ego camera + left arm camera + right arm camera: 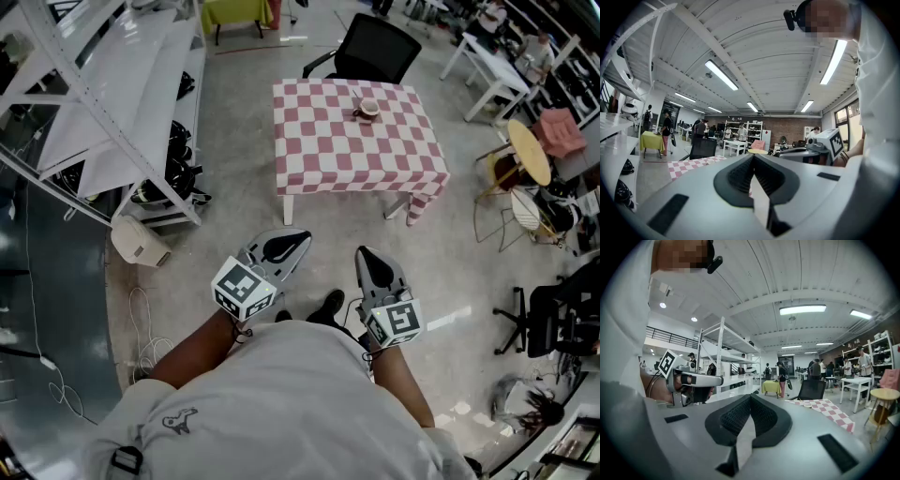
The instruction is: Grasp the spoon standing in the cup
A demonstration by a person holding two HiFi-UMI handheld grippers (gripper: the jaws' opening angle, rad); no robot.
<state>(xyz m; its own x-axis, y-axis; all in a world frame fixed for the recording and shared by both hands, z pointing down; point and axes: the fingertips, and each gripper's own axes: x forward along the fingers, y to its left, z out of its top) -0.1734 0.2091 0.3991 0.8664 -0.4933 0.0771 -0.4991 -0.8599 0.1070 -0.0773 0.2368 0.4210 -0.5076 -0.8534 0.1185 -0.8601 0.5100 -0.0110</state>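
Head view: the person stands on a grey floor [234, 141] with both grippers held low, close to the body. The left gripper [292, 246] and the right gripper [369, 259] lie side by side and apart from each other, each with its jaws pressed together and nothing in them. Well ahead of them stands a table [319, 159] under a pink-and-white checked cloth. The cup [367, 109] sits on it near the far edge, a little right of that edge's middle; the spoon is too small to make out. A black chair [375, 49] stands just beyond the table's far edge, a white shelving rack [112, 103] off its left edge, and a round wooden stool [528, 152] off its right edge.

Left gripper view: the left gripper [753, 161] has its jaws clenched, the ribbed pads meeting with nothing between them. Past it to the left shows a corner of the checked table [691, 165] with the chair [703, 147] behind; the right gripper [799, 152] is just to the right.

Right gripper view: the right gripper [750, 399] is likewise clenched on nothing. The left gripper [701, 379] shows at its left, the table [827, 409], chair [811, 389] and stool [882, 395] far off at right
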